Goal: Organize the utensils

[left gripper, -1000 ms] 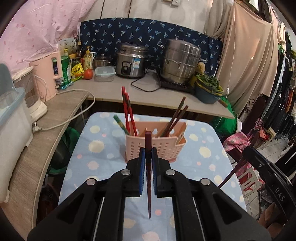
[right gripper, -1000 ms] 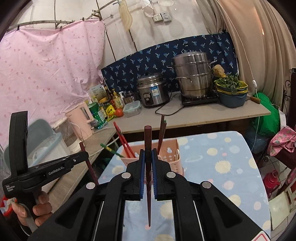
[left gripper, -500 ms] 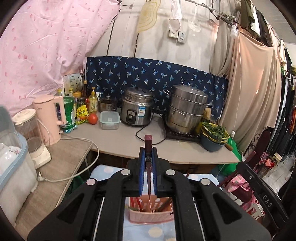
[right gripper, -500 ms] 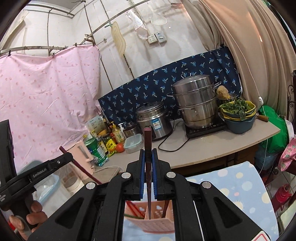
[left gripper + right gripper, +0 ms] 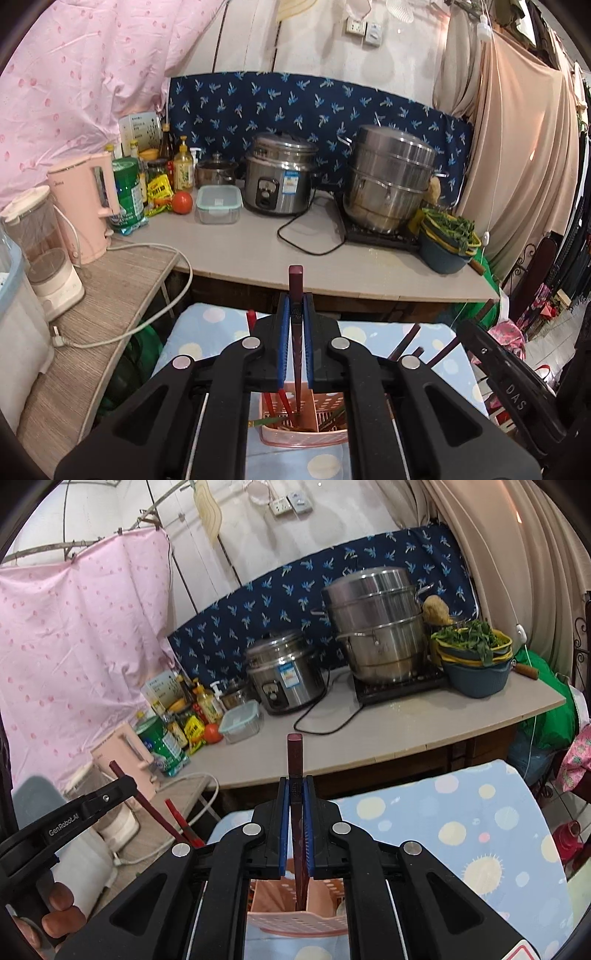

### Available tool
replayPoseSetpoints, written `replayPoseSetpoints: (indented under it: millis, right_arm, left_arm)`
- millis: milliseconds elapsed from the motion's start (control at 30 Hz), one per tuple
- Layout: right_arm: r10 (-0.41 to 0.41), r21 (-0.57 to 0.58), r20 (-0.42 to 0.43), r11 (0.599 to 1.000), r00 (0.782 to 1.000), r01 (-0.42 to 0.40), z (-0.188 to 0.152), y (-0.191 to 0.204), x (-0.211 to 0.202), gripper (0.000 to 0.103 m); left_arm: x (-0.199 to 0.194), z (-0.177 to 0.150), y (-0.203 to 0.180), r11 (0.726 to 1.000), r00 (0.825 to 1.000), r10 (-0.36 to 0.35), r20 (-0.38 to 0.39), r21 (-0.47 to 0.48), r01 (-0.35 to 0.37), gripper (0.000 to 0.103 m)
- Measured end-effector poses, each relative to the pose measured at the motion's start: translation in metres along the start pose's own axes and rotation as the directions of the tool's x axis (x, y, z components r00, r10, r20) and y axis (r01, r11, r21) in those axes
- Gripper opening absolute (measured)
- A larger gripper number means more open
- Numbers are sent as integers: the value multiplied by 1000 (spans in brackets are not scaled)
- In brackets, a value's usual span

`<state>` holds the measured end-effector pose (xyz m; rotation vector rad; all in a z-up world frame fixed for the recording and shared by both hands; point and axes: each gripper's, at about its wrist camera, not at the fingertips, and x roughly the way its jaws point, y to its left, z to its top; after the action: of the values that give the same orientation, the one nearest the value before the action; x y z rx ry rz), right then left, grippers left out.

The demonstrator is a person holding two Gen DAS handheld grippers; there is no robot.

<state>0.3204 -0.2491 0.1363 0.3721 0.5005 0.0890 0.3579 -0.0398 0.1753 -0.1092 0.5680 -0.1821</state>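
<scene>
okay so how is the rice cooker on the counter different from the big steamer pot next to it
The rice cooker is shorter, a single body, with a front control panel and blue sticker; the steamer pot is taller, stacked in tiers, with side handles and no panel. The rice cooker sits directly on the counter; the steamer pot sits on a black cooktop. Both are shiny steel, lidded, and stand before the blue patterned cloth.
</scene>
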Motion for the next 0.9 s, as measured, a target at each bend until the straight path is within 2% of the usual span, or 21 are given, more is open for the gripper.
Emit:
replayPoseSetpoints:
  millis: [200, 400, 467, 500, 567, 667, 767, 833, 900]
  right_arm:
    - [-5, -36, -59, 999, 998, 2, -15, 1, 13, 7]
    - [-24, -19, -47, 1000, 999, 23, -20, -5, 4, 25]
    - [-28, -18, -38, 999, 999, 27, -20, -6, -4, 30]
    - [-28, -18, -34, 999, 999, 27, -21, -6, -8, 35]
    - [-23, -17, -31, 1000, 999, 23, -23, -6, -15, 39]
    - [-18, -25, -41, 1000, 999, 17, -28, -4, -25, 40]
    - [-27, -48, -48, 999, 998, 25, -37, 1, -36, 45]
    - [-45, -81, -50, 996, 998, 41, -43, 6, -44, 52]
    - [-67, -121, -48, 991, 997, 61, -50, 11, -52, 57]
  left_arm:
    - [18, -18, -2, 1000, 999, -8, -51, -10, 7, 7]
    - [19, -30, -5, 1000, 998, 8, -63, 3, -7, 8]
    - [17, -32, -5, 1000, 998, 8, -68, -1, -8, 16]
    - [14, -33, -4, 1000, 998, 9, -65, -6, -10, 27]
    - [9, -35, -3, 1000, 999, 19, -49, -11, -19, 39]
    - [0, -39, -4, 999, 998, 33, -45, 1, -33, 42]
    - [-10, -46, -8, 998, 997, 62, -41, 19, -61, 52]
    - [-17, -52, -9, 996, 996, 81, -36, 29, -80, 61]
    - [-23, -58, -10, 995, 995, 94, -32, 35, -93, 65]
